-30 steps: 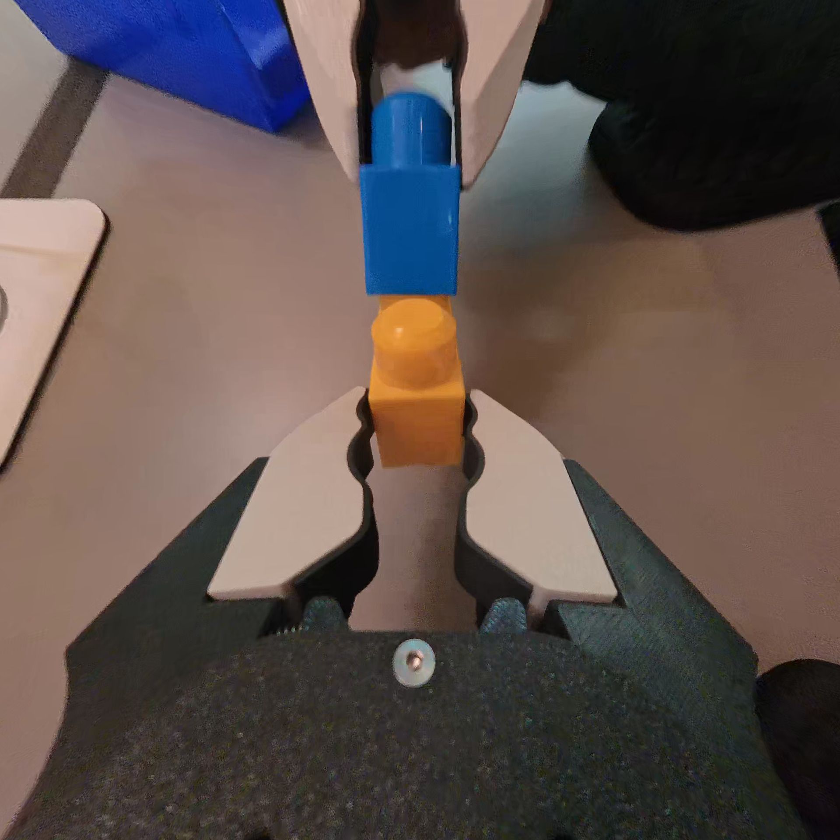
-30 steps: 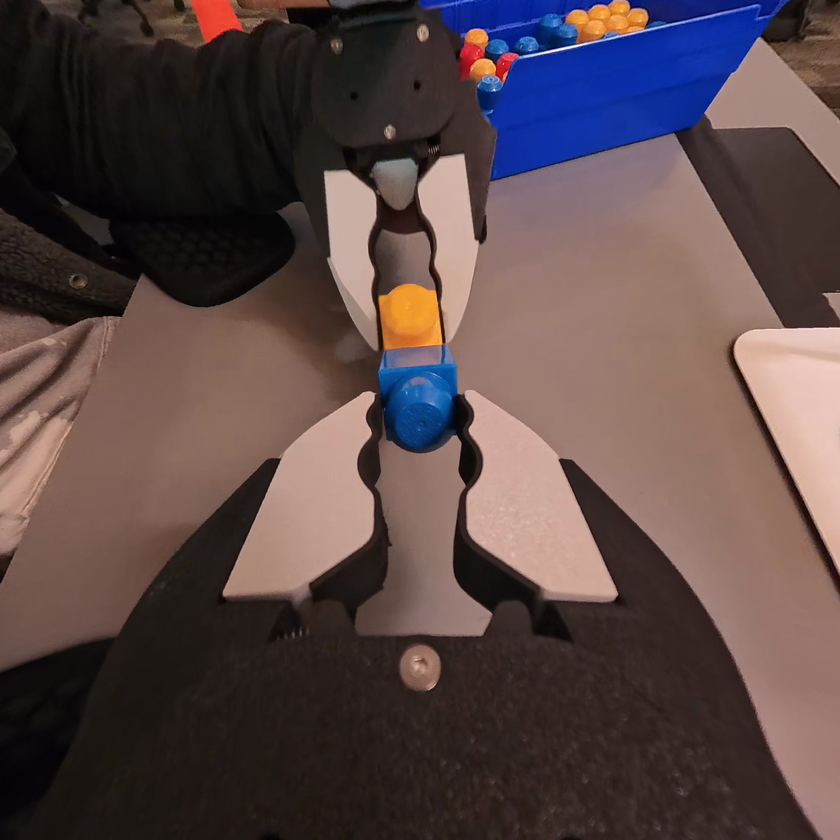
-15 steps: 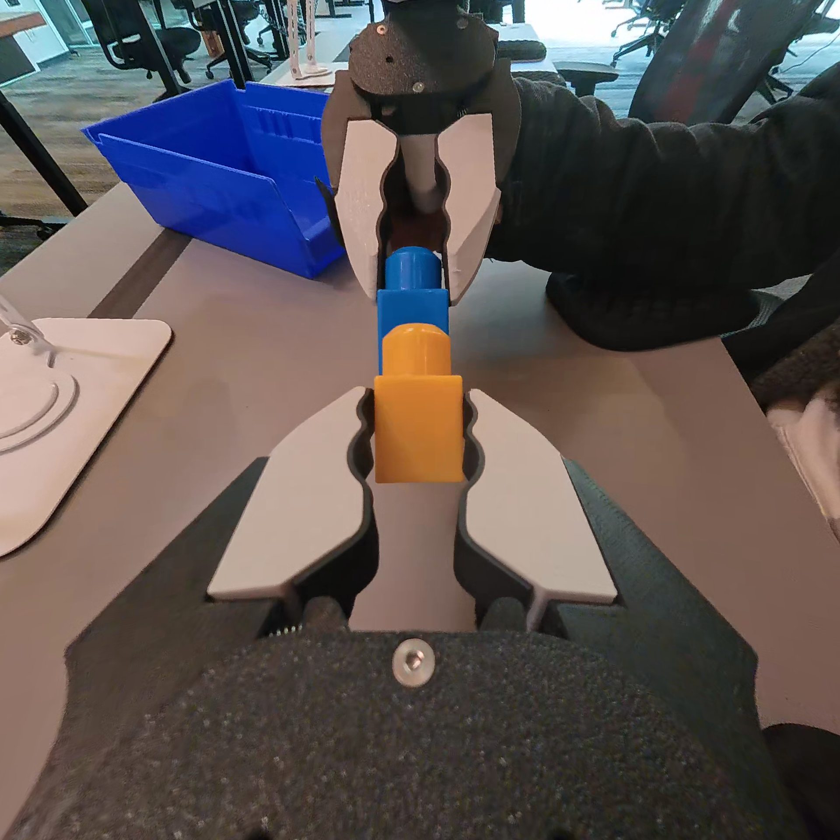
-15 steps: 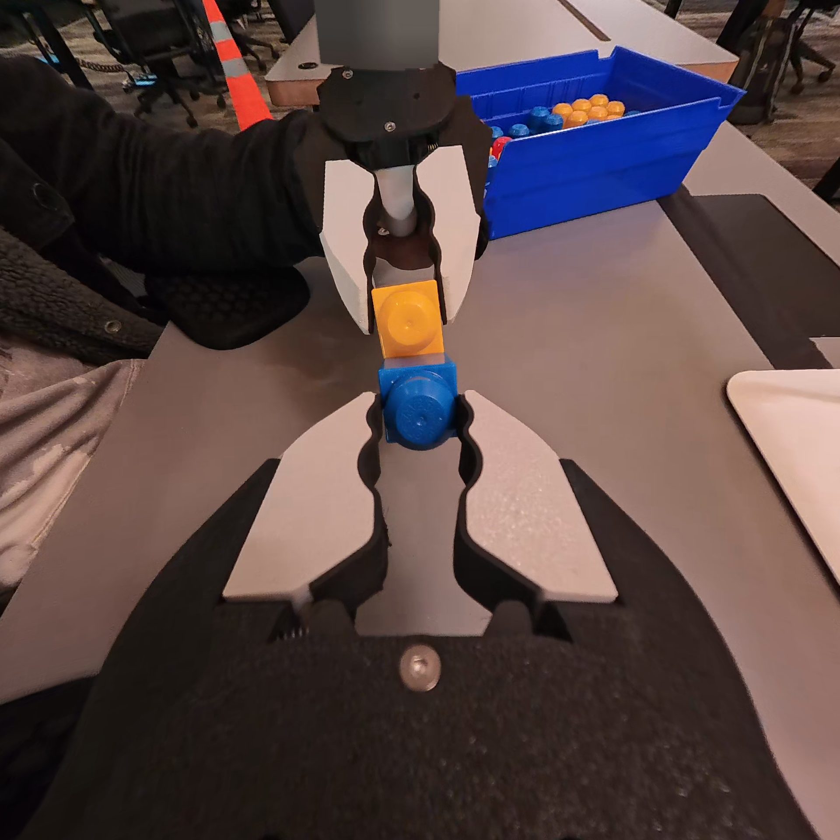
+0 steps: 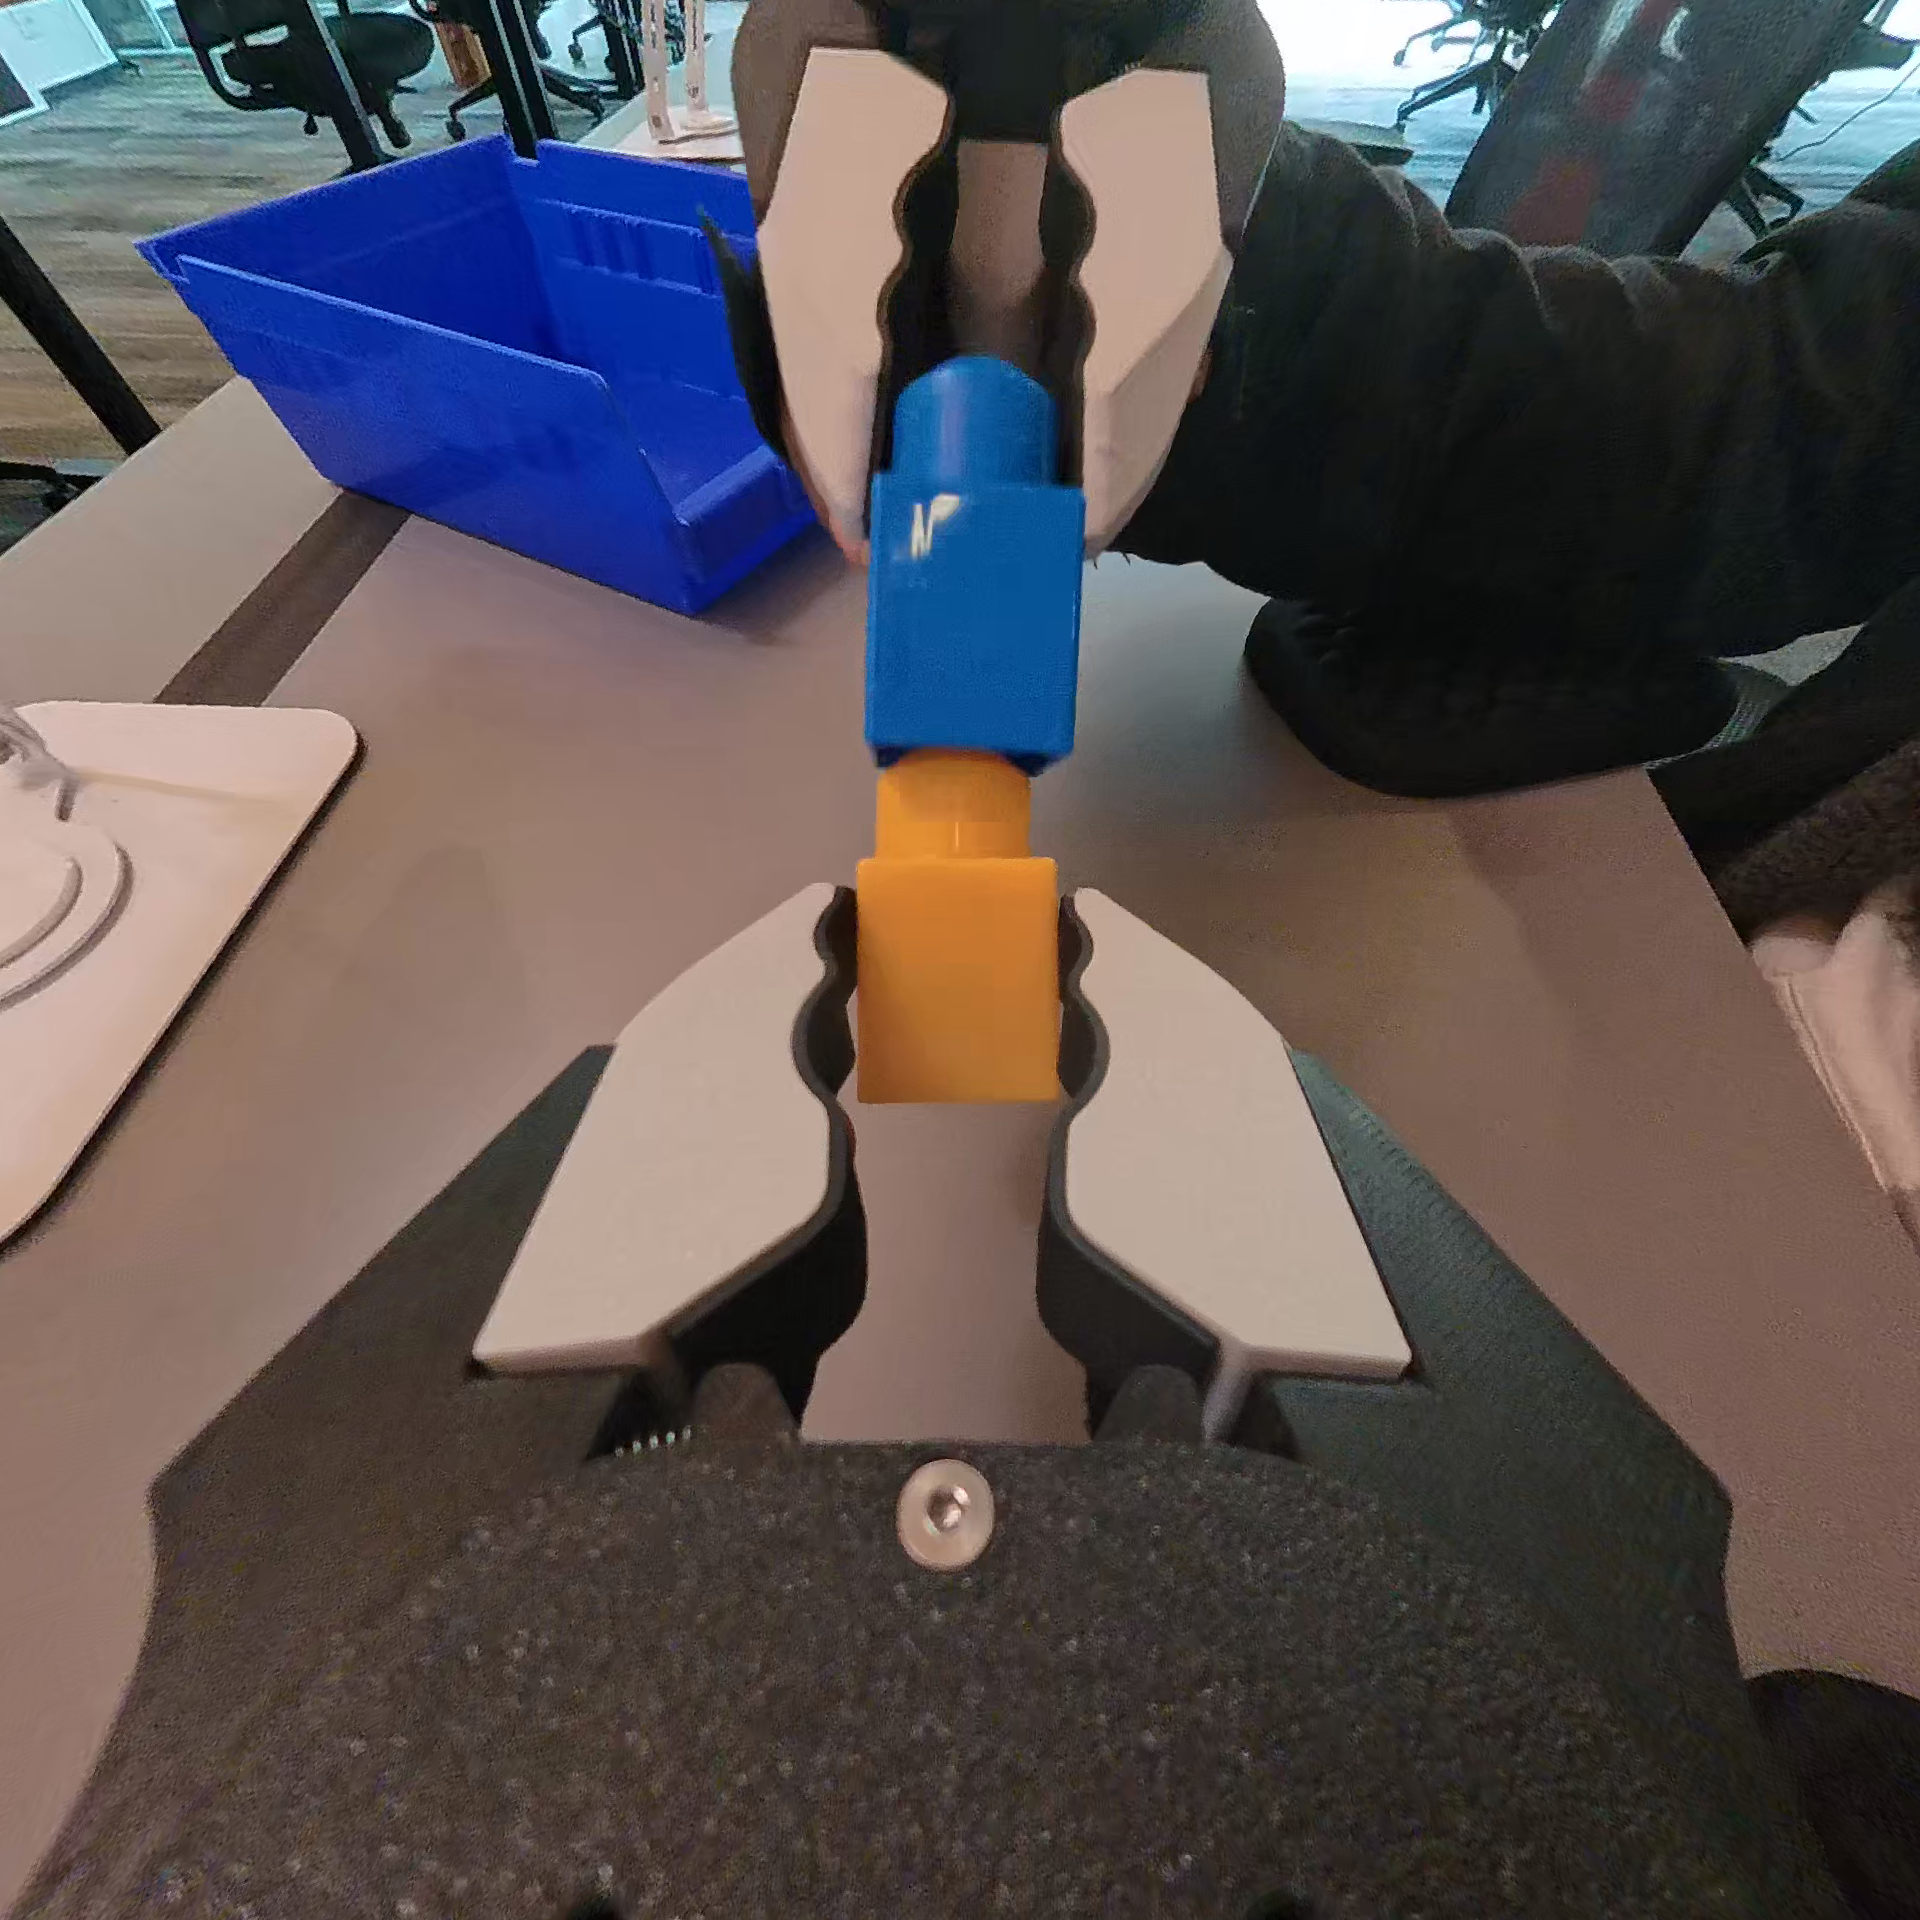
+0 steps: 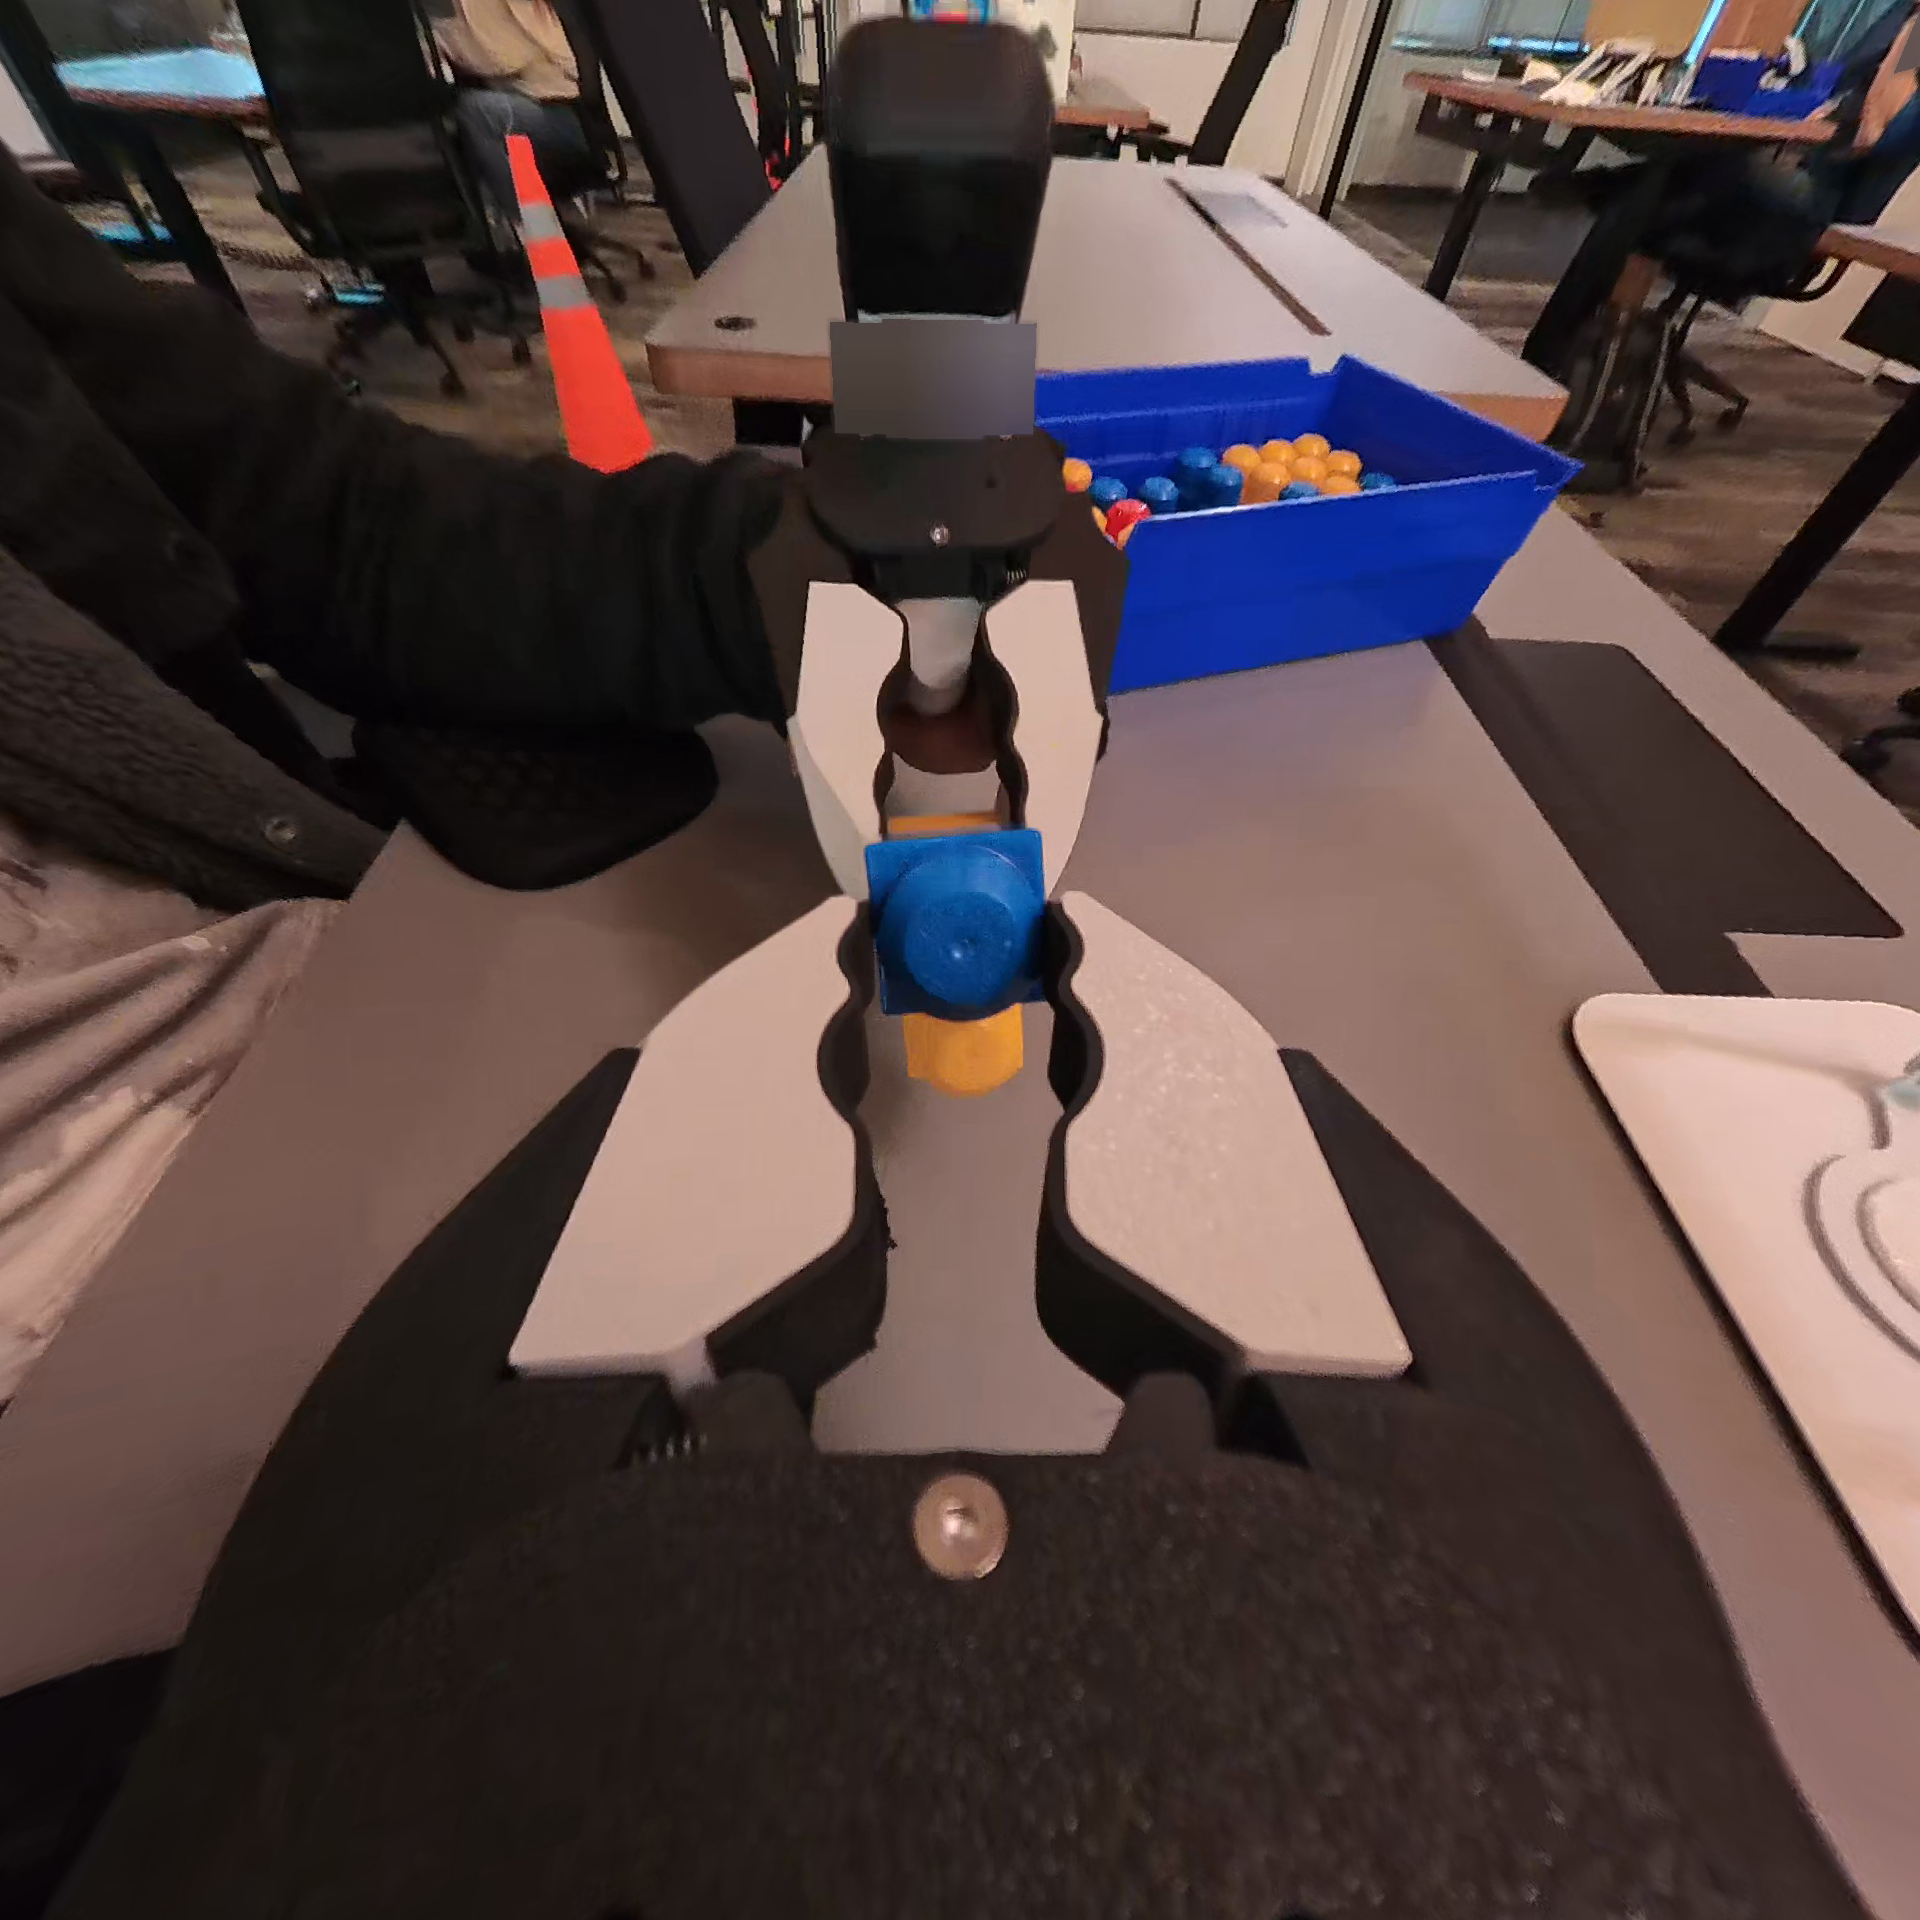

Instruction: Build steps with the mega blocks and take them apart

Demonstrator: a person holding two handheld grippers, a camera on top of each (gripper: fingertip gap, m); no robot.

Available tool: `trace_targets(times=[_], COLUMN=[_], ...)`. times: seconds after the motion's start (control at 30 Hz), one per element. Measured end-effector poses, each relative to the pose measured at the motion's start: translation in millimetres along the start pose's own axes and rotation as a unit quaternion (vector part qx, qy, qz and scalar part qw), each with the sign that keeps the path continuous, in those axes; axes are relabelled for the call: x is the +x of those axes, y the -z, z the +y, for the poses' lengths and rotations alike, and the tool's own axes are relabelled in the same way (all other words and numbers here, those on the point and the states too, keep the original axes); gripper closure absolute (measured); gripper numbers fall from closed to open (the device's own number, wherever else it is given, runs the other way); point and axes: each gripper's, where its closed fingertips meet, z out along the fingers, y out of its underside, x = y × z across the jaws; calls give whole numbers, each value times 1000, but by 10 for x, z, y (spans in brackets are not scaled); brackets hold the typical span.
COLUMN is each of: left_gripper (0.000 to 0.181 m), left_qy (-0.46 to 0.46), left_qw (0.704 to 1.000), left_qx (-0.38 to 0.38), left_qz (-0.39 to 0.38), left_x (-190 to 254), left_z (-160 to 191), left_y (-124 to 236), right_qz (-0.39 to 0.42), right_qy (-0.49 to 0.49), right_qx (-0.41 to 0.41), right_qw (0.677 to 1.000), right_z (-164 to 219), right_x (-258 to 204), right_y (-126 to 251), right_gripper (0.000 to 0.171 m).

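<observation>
You work over a grey table (image 5: 540,831) that fills both views, and on it, toward the far side, stands a blue bin (image 6: 1340,582) with an open notch in one wall; the right wrist view shows a heap of blue, orange and red blocks (image 6: 1236,478) inside it. A white rounded board (image 5: 156,914) lies flat on the table to one side, well apart from the bin. Your black sleeves reach in behind each gripper, and in the room beyond the table stands an orange cone (image 6: 577,343) among the office chairs. Both grippers are lifted above the table and point at each other, nose to nose. Your left gripper (image 5: 956,987) is closed narrow on the orange block (image 5: 956,997) — its grey fingers (image 5: 717,1122) press the block's square sides, and the block's round stud points away toward the other tool. Your right gripper (image 6: 961,956) is clamped on the blue block (image 6: 961,925) in the same way, its stud facing back toward that gripper's own camera. The orange stud sits just at the blue block's open underside, touching or partly entered — you cannot tell from these views whether it is seated. The two blocks lie in one line, slightly off true, in the air between the two tools.
</observation>
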Motion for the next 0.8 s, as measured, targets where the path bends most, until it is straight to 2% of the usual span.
trace_targets(times=[0.23,0.5,0.8], left_gripper=[144,144,144], left_qy=[-9,-12,-17], left_qw=[1000,998,996], left_qx=[11,61,81], left_qz=[1,-23,-35], left_x=[20,-44,-77], left_z=[-46,-227,-288], left_y=[21,120,162], right_qz=[-8,-5,0], right_qy=[-6,-18,-19], right_qx=[-8,74,110], right_qw=[1000,997,994], right_z=[69,-85,-149], right_x=[-2,56,74], right_y=[-50,-42,-49], right_gripper=[140,140,140])
